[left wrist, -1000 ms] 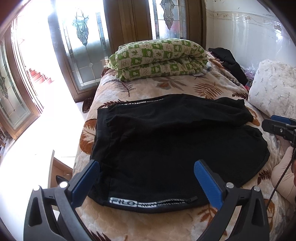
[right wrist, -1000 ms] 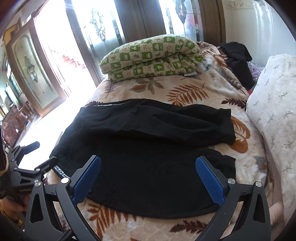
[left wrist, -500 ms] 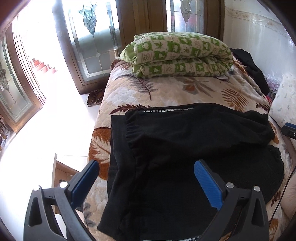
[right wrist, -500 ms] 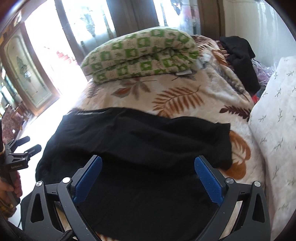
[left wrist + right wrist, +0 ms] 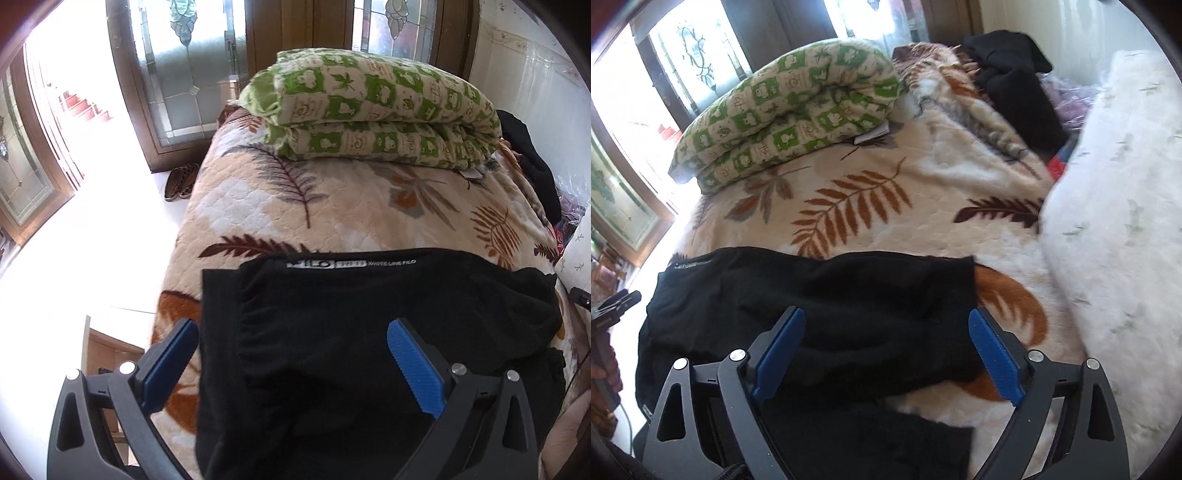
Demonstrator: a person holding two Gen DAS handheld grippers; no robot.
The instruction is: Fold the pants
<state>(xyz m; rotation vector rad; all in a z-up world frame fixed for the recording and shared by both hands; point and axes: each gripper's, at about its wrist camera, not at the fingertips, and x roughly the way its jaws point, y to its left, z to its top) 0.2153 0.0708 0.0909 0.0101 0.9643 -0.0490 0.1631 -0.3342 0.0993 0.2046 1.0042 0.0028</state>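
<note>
The black pants [image 5: 369,332] lie flat on the near part of the leaf-patterned bedspread [image 5: 332,206], long axis running left to right, waistband (with a white printed label) at the left, leg ends at the right. The left gripper [image 5: 291,354] hangs wide open above the waist. The right gripper [image 5: 886,350] is closing over a leg end, pads clear of the cloth.

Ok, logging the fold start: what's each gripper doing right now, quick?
Left gripper: open, holding nothing, above the black pants.
Right gripper: jaws closing, pants leg between them, pads not pressing on it yet.
</note>
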